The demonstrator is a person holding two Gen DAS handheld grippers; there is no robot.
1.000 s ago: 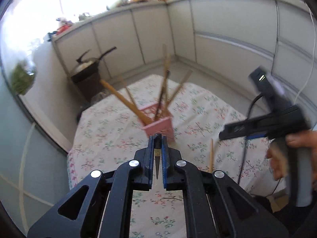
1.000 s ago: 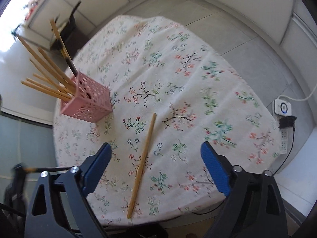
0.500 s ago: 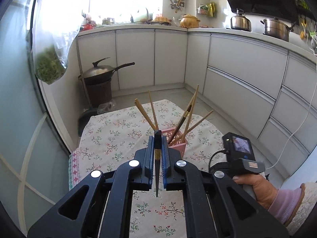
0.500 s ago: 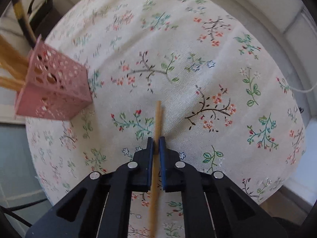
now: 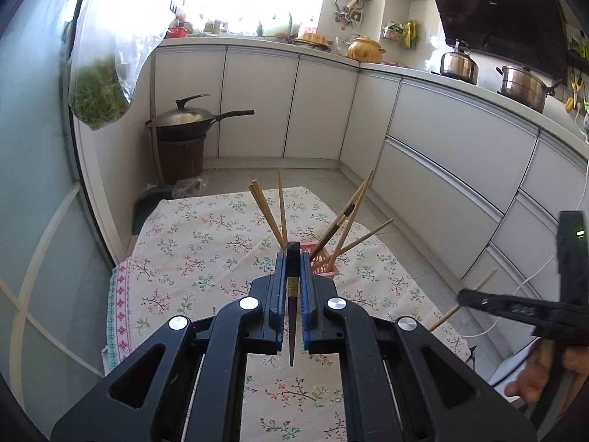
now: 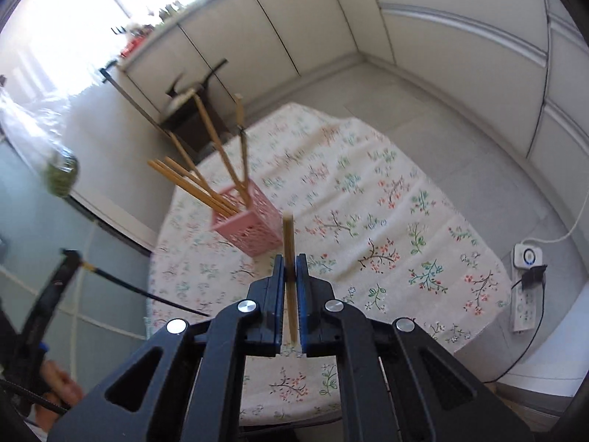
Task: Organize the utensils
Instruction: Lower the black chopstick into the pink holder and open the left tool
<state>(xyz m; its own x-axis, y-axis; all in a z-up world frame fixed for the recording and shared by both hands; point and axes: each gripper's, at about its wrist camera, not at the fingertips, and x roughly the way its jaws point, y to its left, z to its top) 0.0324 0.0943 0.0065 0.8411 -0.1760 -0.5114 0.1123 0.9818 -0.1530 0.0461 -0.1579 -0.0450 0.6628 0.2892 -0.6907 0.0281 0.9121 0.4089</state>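
A pink perforated holder with several chopsticks leaning out of it stands on the floral tablecloth; it also shows in the left wrist view. My left gripper is shut on a dark chopstick, held above the table in front of the holder. My right gripper is shut on a light wooden chopstick, lifted off the cloth near the holder. The right gripper also shows in the left wrist view, at the right. The left gripper with its dark chopstick shows at the left of the right wrist view.
A wok sits on a brown bin by the white cabinets. A bag of greens hangs at the left. A power strip lies on the floor beside the table's right edge.
My right gripper closed on the wooden chopstick and lifted it off the cloth towards the holder. My left gripper kept the dark chopstick and tilted up to a more level view.
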